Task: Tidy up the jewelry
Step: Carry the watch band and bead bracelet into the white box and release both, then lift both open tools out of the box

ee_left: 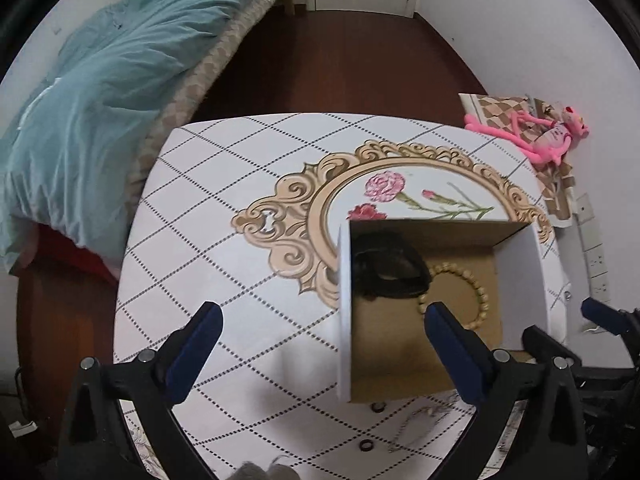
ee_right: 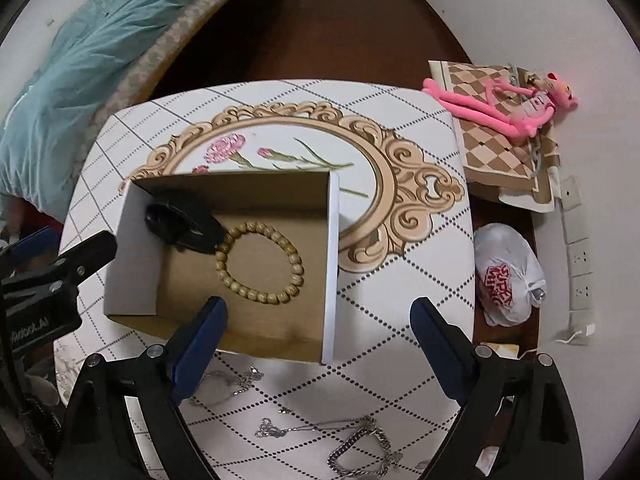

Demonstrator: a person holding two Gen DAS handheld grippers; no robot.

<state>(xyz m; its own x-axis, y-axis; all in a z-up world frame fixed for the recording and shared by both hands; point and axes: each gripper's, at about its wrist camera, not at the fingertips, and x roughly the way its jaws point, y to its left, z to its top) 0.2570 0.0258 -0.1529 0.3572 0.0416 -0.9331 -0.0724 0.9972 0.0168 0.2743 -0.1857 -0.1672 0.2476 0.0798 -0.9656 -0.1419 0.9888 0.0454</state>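
Beaded bracelet (ee_right: 259, 267) beyond right claw (ee_right: 318, 326)

We see the box (ee_right: 224, 320) on the desk (ee_right: 400, 280); inside, the bead bracelet (ee_right: 259, 268) touches a hair tie (ee_right: 180, 224); chains (ee_right: 360, 452) lie before it.

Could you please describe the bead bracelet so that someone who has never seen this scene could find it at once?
On the white patterned table stands an open cardboard box. The wooden bead bracelet lies flat on its floor, a ring of round tan beads beside a black item, unlike the silver chains outside.
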